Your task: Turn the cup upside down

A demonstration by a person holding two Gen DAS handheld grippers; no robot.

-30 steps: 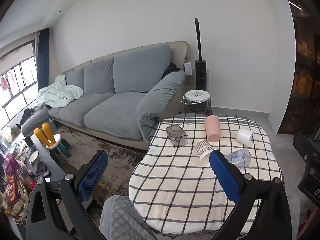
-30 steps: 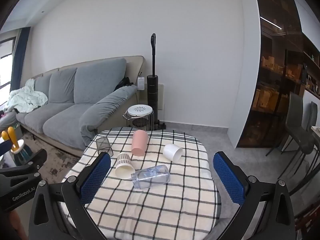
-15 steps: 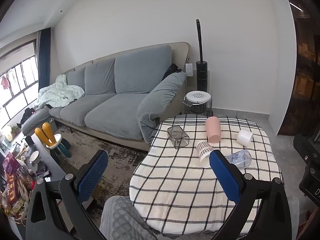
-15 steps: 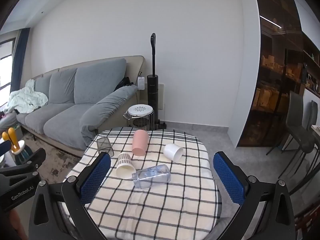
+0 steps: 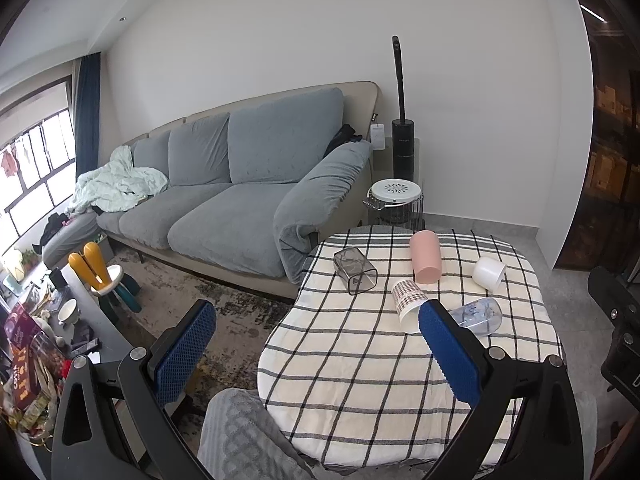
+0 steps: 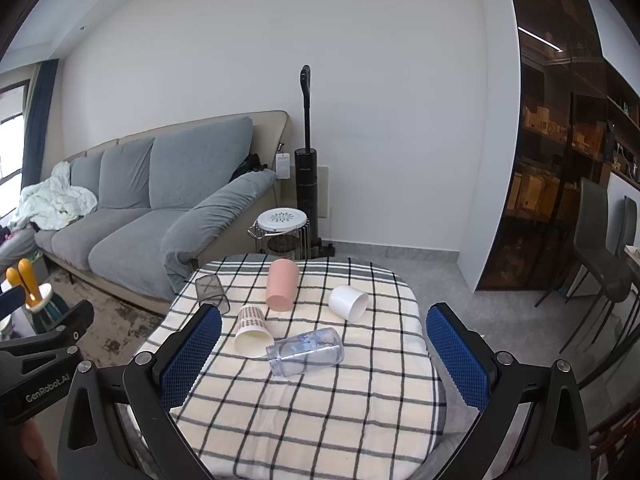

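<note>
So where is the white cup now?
In the right wrist view, the white cup lies on its side, right of the pink cup, behind the clear cup.

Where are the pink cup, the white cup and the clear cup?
pink cup [image 6: 282, 285]: right wrist view, on its side wall.
white cup [image 6: 346, 302]: right wrist view, on its outer wall.
clear cup [image 6: 307, 351]: right wrist view, on its transparent side.

Left gripper [image 5: 316, 350] and right gripper [image 6: 324, 358] spread (empty).

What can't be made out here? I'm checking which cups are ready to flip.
- Clear cup, left wrist view: near end hidden behind the left gripper finger.
- Grey cup, right wrist view: mouth partly covered by the right gripper finger.
</note>
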